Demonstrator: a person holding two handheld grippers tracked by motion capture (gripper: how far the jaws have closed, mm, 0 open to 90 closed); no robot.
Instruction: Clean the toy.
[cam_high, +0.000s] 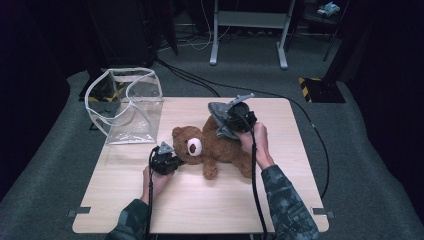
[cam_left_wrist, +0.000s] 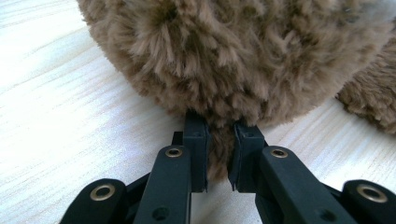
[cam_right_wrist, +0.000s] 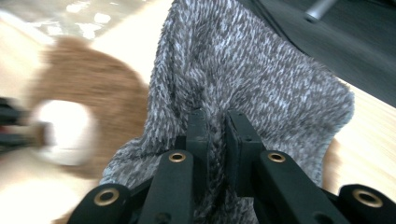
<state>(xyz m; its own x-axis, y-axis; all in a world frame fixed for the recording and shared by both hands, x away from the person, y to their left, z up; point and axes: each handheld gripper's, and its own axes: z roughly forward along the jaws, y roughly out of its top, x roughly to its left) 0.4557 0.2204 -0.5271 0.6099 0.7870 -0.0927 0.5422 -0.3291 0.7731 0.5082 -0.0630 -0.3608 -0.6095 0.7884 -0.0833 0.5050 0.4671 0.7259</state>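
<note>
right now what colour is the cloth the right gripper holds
Mottled grey and white knit cloth, best in the right gripper view.

**A dim lab set up for recording**

This looks like a test lab rather than a home. A small light-wood table stands alone on grey carpet, with black cables trailing across the floor. Behind it rise the grey metal legs of a workbench frame, and yellow-and-black hazard tape marks the floor. The surroundings are dark, with black equipment cabinets at the back.

teddy bear: brown, white muzzle | knit garment: grey-white flecked | table: pale wood grain
</note>
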